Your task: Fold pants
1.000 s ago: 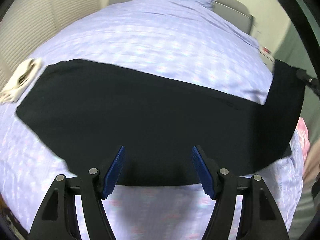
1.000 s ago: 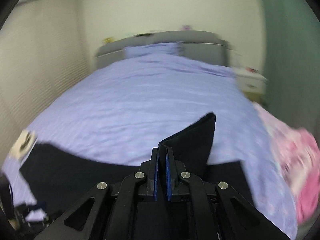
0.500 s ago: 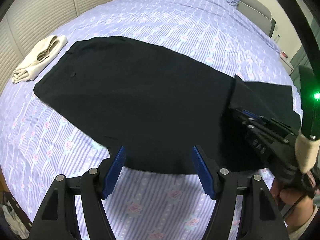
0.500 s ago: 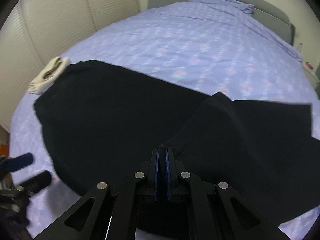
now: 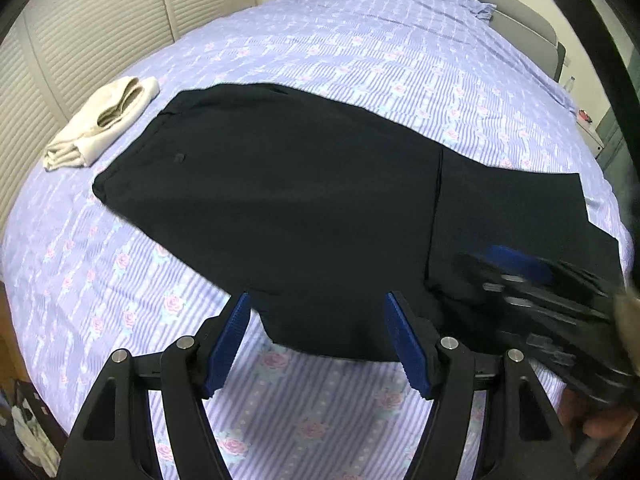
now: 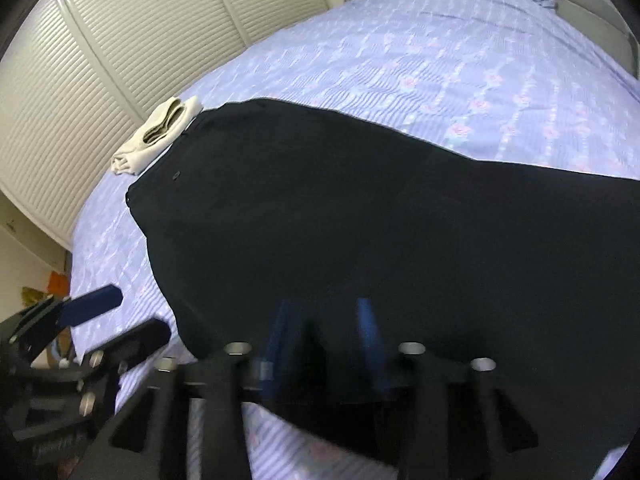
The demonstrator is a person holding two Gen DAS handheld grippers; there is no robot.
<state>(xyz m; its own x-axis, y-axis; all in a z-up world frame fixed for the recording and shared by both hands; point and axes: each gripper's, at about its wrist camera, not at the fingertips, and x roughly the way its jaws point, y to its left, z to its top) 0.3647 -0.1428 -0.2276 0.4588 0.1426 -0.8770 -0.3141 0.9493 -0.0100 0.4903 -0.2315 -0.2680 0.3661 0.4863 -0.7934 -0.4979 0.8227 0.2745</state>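
Observation:
Black pants (image 5: 288, 196) lie flat across the purple flowered bed (image 5: 360, 48), waistband at the left, with the leg end folded back over at the right (image 5: 516, 216). My left gripper (image 5: 318, 340) is open and empty, just above the pants' near edge. My right gripper (image 6: 326, 336) is open with blurred blue pads, over the near edge of the pants (image 6: 380, 216). It also shows in the left wrist view (image 5: 520, 280) at the right, over the folded part. The left gripper shows in the right wrist view (image 6: 108, 320) at the lower left.
A folded cream garment (image 5: 100, 124) lies on the bed left of the waistband, also in the right wrist view (image 6: 158, 134). White slatted closet doors (image 6: 120, 52) stand along the left. A grey headboard (image 5: 500, 4) and pillow are at the far end.
My right gripper carried the leg end over the pants, lowered it and opened, letting the fabric go. The leg end now lies flat on the pants. My left gripper stayed open.

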